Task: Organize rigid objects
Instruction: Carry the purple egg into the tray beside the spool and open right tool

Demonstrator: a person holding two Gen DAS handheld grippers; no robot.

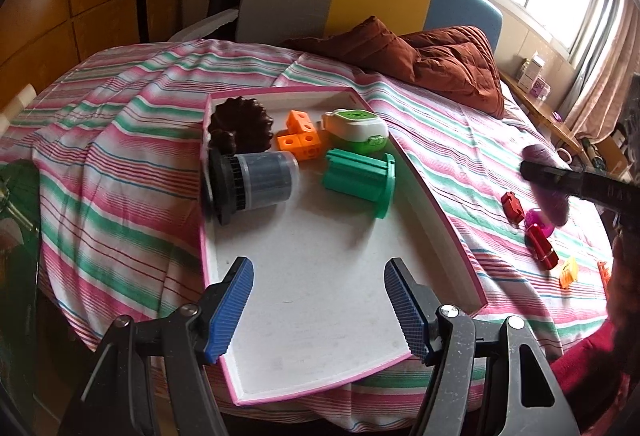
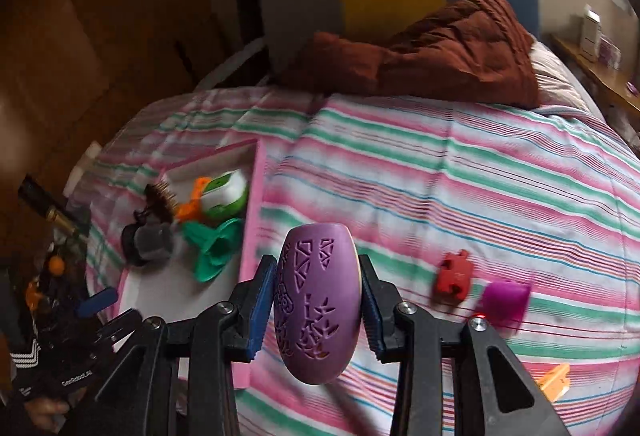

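My right gripper (image 2: 318,300) is shut on a purple egg-shaped shell (image 2: 316,304) with carved patterns, held above the striped bedspread just right of the pink-rimmed white tray (image 2: 256,196). In the left wrist view the shell (image 1: 550,188) shows at the far right. My left gripper (image 1: 318,300) is open and empty over the tray's near end (image 1: 320,316). The tray holds a brown fluted mould (image 1: 240,124), a grey cylinder (image 1: 256,182), orange cubes (image 1: 300,138), a green-white box (image 1: 356,130) and a green spool (image 1: 360,180).
On the bedspread right of the tray lie a red block (image 2: 454,276), a magenta piece (image 2: 506,296) and an orange piece (image 2: 554,382); a red cylinder (image 1: 542,248) shows in the left wrist view. A brown quilt (image 2: 440,52) lies by the headboard.
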